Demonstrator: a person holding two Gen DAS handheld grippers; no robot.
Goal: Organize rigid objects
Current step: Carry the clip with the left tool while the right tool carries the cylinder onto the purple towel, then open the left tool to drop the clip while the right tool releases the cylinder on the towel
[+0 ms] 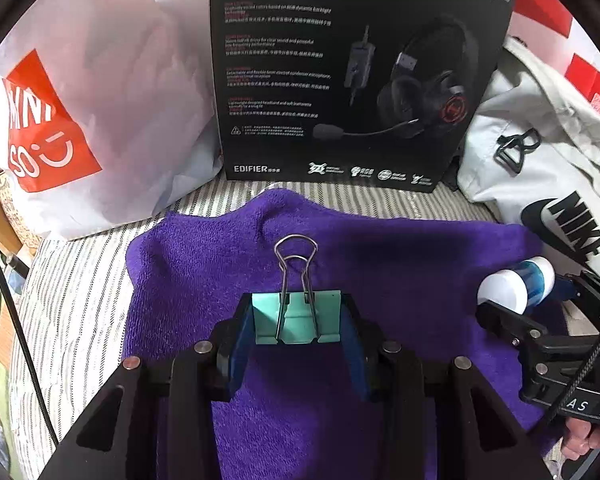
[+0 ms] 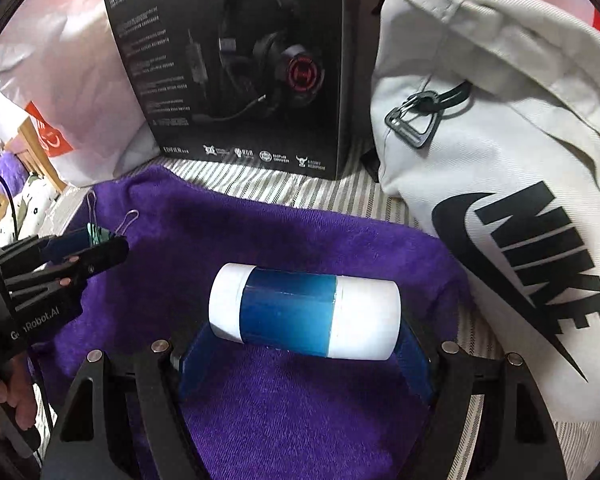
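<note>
Open patch: purple terry towel (image 2: 284, 224) on the striped sheet (image 1: 72, 280), clear between both grippers. Far edge walled by black headset box (image 1: 340, 72). White plastic bag (image 1: 112, 92) blocks far left, grey Nike fabric bag (image 2: 500, 184) blocks right.

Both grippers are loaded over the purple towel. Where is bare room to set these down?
The purple towel is bare in the middle, between the binder clip and the blue-and-white bottle. The back edge is crowded: headset box, plastic bag, white Nike bag.
</note>
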